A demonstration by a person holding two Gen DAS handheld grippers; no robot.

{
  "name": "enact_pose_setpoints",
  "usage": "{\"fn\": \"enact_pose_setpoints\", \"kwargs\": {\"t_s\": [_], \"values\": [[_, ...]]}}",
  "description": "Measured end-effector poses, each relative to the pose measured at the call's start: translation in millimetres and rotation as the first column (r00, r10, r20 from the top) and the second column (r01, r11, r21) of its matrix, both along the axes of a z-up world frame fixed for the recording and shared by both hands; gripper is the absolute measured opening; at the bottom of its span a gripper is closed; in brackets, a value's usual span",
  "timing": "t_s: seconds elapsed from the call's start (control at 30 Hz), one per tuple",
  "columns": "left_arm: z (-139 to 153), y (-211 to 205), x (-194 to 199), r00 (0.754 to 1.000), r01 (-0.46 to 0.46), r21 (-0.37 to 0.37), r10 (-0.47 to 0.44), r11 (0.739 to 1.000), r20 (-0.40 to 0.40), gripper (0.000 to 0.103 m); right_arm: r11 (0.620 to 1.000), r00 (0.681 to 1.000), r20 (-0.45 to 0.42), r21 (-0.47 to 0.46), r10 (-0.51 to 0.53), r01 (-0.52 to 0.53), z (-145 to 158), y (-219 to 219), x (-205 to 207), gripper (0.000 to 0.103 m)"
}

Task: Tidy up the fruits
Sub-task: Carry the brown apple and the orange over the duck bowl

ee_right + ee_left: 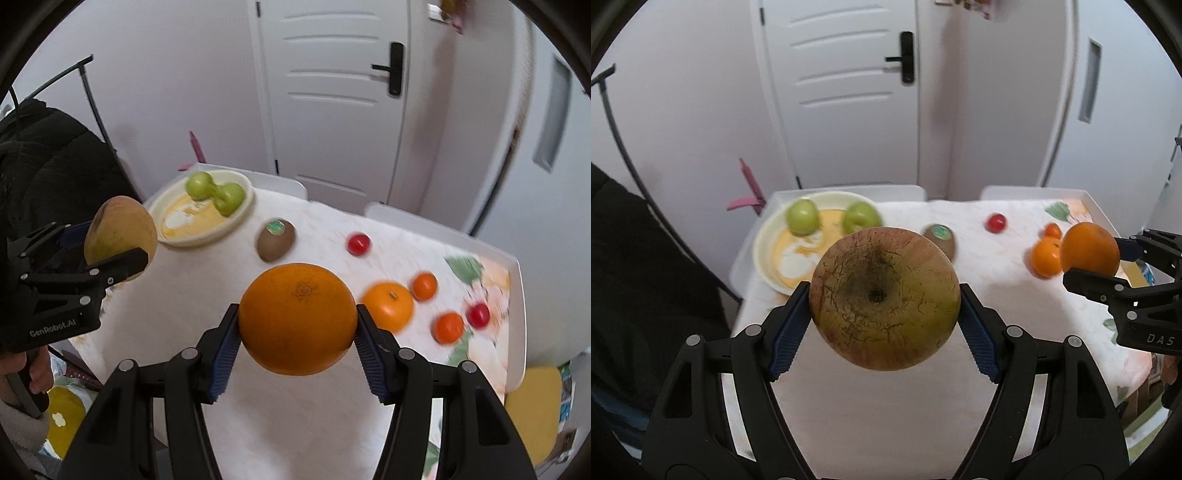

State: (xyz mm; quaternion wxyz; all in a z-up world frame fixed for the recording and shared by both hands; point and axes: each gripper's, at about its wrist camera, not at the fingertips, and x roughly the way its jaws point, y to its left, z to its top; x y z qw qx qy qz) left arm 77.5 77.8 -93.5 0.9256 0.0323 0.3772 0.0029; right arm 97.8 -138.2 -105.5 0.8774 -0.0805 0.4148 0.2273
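Now I have my left gripper [884,301] clamped on the brownish apple [884,299], my right gripper [297,325] clamped on the orange [297,317], plate [764,243] ahead-left.

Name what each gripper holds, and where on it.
Left gripper clamps a brownish-green apple by its opposite sides, stem pit facing the camera. Right gripper clamps a large orange across its widest part.

Soft, even indoor light with faint shadows; fisheye bending and dark corners frame both views, and motion blur smears the surface [207,291] fruit.
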Motion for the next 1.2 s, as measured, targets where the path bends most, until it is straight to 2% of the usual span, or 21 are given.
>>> {"fn": "enact_pose_setpoints", "kwargs": {"t_s": [0.3,0.57,0.87,1.2], "values": [[5,75,35,1.0,-0.008,0.011,0.008,1.0,-0.019,0.081,1.0,1.0,-0.014,0.021,0.022,-0.021,16,74,28,0.055],[-19,123,82,0.997,0.042,0.015,-0.041,0.999,-0.064,0.081,0.999,0.998,-0.055,0.037,-0.016,0.018,6,127,60,0.055],[-63,141,129,0.988,0.114,0.027,-0.11,0.993,-0.11,0.081,0.998,0.991,-0.116,0.02,-0.064,0.067,-25,162,92,0.055],[-89,142,155,0.983,0.118,0.043,-0.111,0.992,-0.143,0.081,0.994,0.983,-0.15,-0.003,-0.106,0.106,-43,168,113,0.055]]}}
